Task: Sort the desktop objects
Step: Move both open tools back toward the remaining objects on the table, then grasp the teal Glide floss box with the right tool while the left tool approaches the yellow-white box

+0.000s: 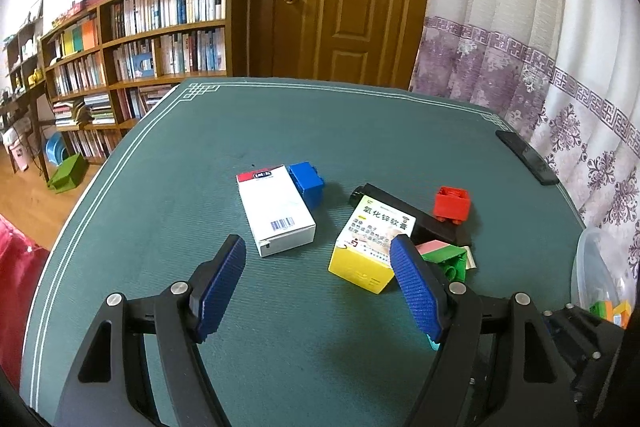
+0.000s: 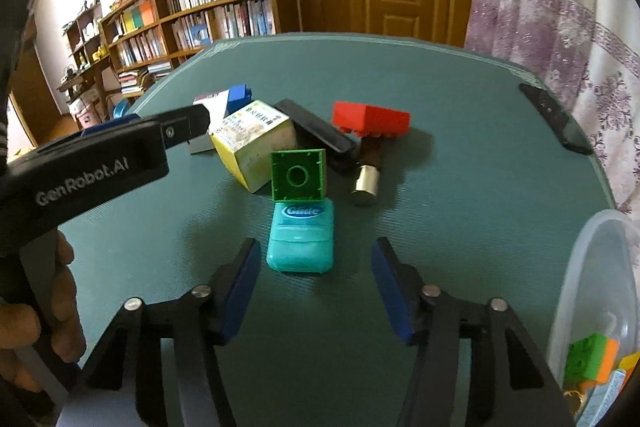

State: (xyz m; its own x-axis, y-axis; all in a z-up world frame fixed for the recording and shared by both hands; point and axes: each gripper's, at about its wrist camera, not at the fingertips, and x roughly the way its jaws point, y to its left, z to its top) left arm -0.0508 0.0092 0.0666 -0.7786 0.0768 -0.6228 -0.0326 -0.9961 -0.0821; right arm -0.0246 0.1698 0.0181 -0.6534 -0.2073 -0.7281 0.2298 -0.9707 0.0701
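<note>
The right gripper point(image 2: 316, 283) has its jaws released, straddling nothing; the teal floss case point(image 2: 301, 239) lies on the counter point(image 2: 460, 75) just ahead, touching a green brick point(image 2: 298, 175). The left gripper point(image 1: 318, 281), jaws also released, hides part of the yellow box point(image 1: 370, 239). The clear tub point(image 2: 596, 291) is cut off at right.

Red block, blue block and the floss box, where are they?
red block point(image 1: 453, 202), left wrist view, on its front face.
blue block point(image 1: 307, 179), left wrist view, on its top.
floss box point(image 2: 301, 239), right wrist view, on its lid.
</note>
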